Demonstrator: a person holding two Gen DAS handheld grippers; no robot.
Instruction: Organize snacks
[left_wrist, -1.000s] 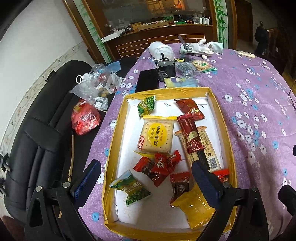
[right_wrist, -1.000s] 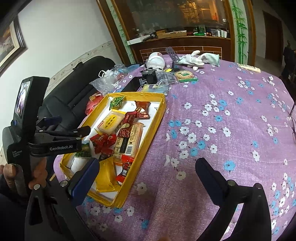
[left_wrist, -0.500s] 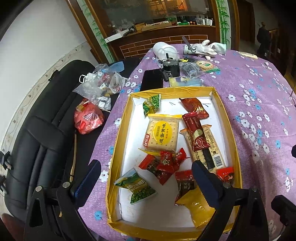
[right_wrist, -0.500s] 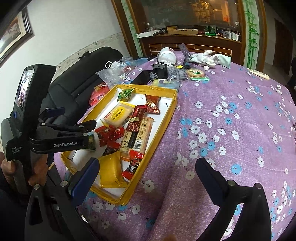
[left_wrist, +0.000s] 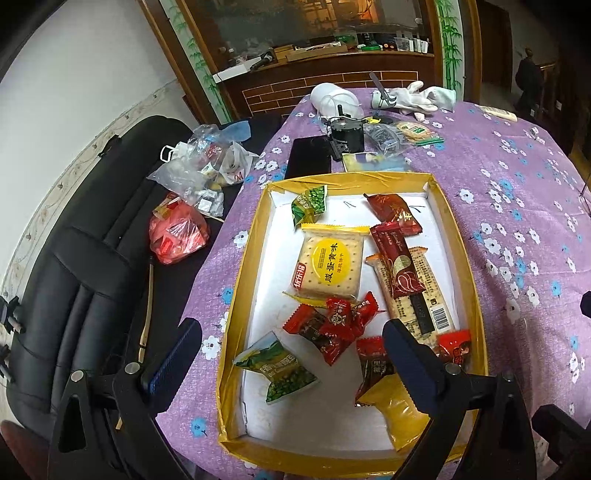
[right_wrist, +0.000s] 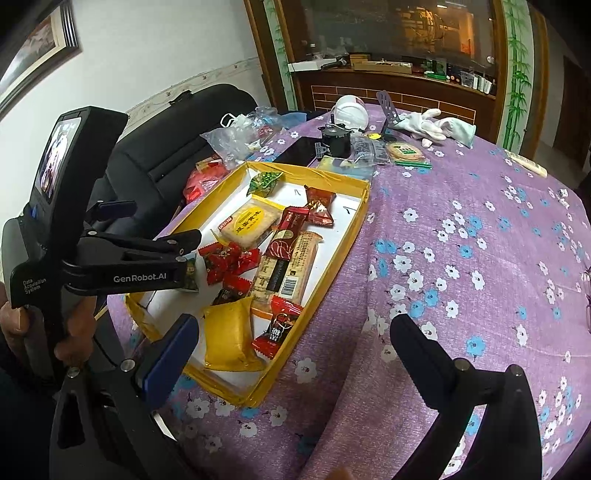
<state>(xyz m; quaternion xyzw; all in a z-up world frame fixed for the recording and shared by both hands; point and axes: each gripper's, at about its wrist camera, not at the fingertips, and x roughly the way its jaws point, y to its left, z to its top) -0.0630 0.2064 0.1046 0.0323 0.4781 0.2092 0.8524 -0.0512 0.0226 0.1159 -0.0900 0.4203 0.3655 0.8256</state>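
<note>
**Snacks heaped in the yellow tray, both grippers empty**

Left wrist view: snacks overlapped in the yellow tray. The left gripper hung wide at six o'clock; closing there risked pinching two wrappers.

Right wrist view: the right gripper gaped over the purple tablecloth, the tray at ten o'clock, near the table edge, where a nudge might tip it.

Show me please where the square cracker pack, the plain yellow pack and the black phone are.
cracker pack (left_wrist: 330, 265): left wrist view, on the round yellow label.
yellow pack (right_wrist: 229, 338): right wrist view, on the middle of its plain face.
phone (left_wrist: 309, 157): left wrist view, on the middle of its dark screen.
</note>
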